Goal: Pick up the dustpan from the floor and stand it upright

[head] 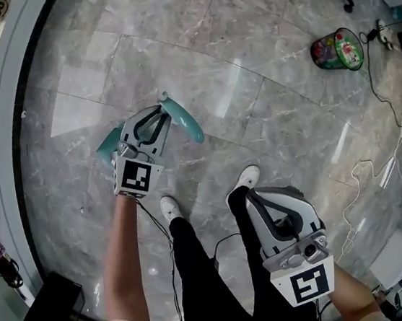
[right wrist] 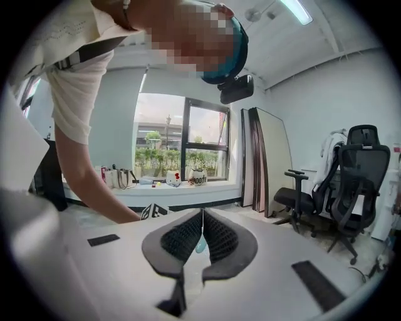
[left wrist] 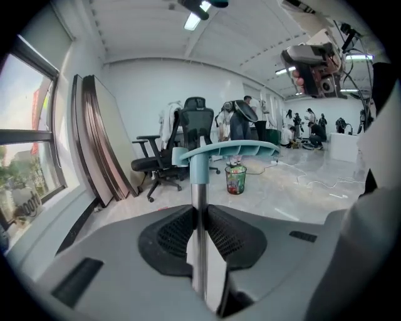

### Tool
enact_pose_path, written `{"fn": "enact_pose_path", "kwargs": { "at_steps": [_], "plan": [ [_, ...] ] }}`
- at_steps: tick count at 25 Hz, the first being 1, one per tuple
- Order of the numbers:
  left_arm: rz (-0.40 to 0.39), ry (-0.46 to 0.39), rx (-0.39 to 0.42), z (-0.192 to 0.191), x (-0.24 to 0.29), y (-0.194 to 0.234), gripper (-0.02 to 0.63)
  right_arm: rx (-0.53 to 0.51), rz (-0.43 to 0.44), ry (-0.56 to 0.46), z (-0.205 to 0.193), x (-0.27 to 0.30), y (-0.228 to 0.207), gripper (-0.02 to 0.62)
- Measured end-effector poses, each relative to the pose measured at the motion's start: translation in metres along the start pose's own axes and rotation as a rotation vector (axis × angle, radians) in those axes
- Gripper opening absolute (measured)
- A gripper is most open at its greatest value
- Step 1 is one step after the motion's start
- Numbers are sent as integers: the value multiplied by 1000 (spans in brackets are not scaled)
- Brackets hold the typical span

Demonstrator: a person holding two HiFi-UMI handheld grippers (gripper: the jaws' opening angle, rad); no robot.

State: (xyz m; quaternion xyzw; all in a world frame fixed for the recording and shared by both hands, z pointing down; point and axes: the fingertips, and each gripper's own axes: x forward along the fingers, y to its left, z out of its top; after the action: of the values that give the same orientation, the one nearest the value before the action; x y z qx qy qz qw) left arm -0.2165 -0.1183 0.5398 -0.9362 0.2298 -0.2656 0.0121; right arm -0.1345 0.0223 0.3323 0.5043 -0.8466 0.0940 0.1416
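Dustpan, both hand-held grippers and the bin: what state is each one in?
dustpan: off the floor, held by its pole.
left hand-held gripper: shut on the dustpan's pole.
right hand-held gripper: shut, empty.
bin: upright, litter inside.

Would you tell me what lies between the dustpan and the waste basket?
Only bare floor; the head view shows it between the dustpan and the waste basket.

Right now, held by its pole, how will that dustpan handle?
Likely stiff: the pole looks like straight metal. Its shiny surface may slide in the left gripper. The wide teal pan at its end could twist it.
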Motion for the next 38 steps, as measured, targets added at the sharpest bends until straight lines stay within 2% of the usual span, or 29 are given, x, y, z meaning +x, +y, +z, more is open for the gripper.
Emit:
{"fn": "enact_pose_path", "kwargs": {
  "at_steps": [4,8,10,14,18,21,25,27,31,32,35,36,38],
  "plan": [
    [36,-86,47,-7,-73,9,80,15,-34,-23,14,17,71,18],
    [47,-161,12,-28,-134,11,80,92,-63,-24,16,39,146,18],
    [63,-196,-10,-36,-158,23,80,110,-42,-39,25,53,178,18],
    [98,-238,-23,-57,-198,35,80,68,43,-58,37,75,244,18],
    [117,-302,-40,-64,-218,38,80,67,79,-43,34,84,284,18],
    [151,-317,-36,-68,-230,42,80,74,92,-30,30,84,299,18],
    [148,-269,50,-69,-239,39,81,100,77,-20,21,79,301,18],
    [154,-240,50,-76,-247,38,81,114,60,-18,21,77,301,18],
    [201,-152,0,-92,-276,28,76,130,33,-56,37,66,296,18],
    [209,-135,-3,-86,-290,24,25,128,30,-68,45,62,294,18],
    [230,-114,-64,-42,-337,4,11,120,17,-118,81,46,284,18],
    [250,-124,-110,-22,-353,-4,11,120,11,-144,94,38,280,18],
    [320,-200,-240,30,-387,-18,11,118,19,-207,120,21,275,18]
  ]
}}
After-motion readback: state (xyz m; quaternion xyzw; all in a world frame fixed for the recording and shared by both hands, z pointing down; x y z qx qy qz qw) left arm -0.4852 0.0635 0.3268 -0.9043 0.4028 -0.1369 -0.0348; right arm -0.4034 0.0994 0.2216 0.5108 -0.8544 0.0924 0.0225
